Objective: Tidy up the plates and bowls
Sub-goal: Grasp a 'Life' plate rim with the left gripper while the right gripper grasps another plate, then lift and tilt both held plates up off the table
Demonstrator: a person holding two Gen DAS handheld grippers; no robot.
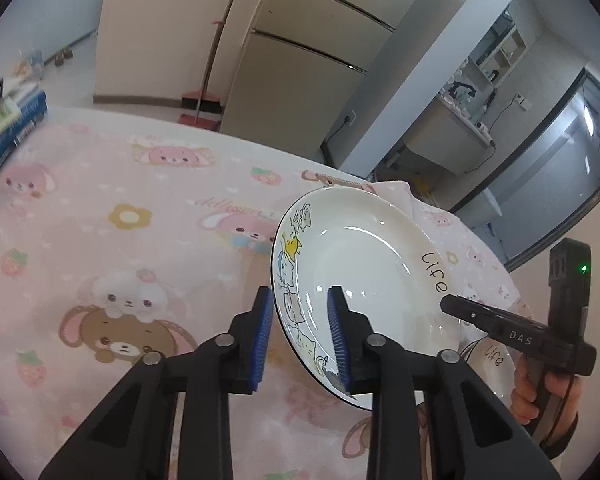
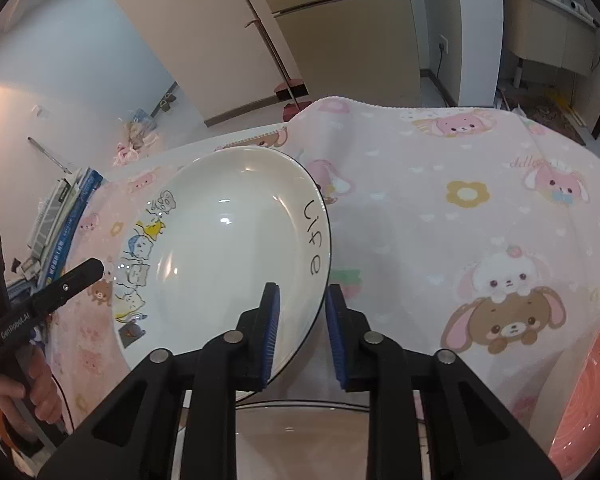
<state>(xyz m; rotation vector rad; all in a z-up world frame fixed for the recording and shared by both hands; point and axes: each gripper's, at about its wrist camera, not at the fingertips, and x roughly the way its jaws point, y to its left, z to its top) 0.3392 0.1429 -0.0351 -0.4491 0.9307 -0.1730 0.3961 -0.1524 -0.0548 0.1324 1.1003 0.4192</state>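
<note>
While the white plate sits over a second dish on the pink cartoon blanket covering the bench, both tools straddle its rim from opposite sides, likely so that it can be lifted level without tipping. The left tool has one blue pad inside the bowl of the plate and one outside the decorated edge; the right tool brackets the edge near the word "Life". A visible gap remains at each rim, so neither tool looks clenched yet. Books lie well apart.
</note>
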